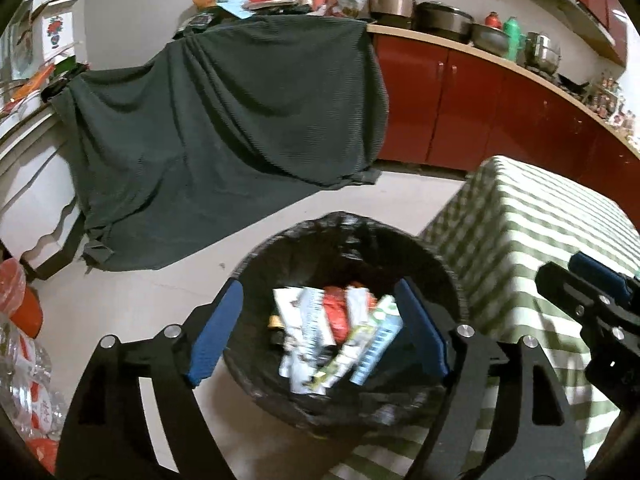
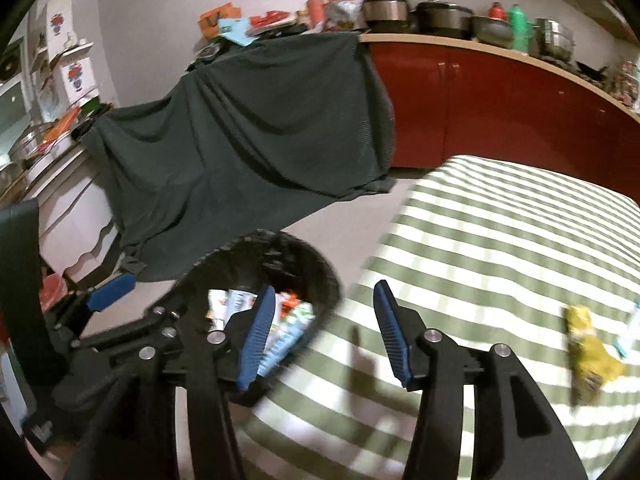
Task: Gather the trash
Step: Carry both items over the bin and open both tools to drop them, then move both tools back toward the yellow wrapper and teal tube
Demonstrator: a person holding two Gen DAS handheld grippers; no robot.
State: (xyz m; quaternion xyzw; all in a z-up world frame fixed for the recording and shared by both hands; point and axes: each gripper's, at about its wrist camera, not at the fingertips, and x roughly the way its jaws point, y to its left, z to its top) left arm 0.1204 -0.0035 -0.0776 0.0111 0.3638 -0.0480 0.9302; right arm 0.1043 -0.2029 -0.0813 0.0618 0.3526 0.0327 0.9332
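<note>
A black-lined trash bin (image 1: 360, 240) stands on the floor beside the table and holds several wrappers (image 1: 340, 332). My left gripper (image 1: 318, 312) is open and empty, right above the bin's mouth. My right gripper (image 2: 324, 312) is open and empty, over the table's left edge next to the bin (image 2: 296, 256). A yellow wrapper (image 2: 588, 348) lies on the green-and-white checked tablecloth (image 2: 500, 240) to the right of the right gripper. The right gripper also shows at the right edge of the left wrist view (image 1: 592, 292).
A dark green cloth (image 1: 224, 132) drapes over furniture behind the bin. Red cabinets (image 1: 480, 100) with pots on the counter run along the back right. Plastic bottles (image 1: 28, 368) lie at the left. A pale blue scrap (image 2: 622, 346) lies at the table's right edge.
</note>
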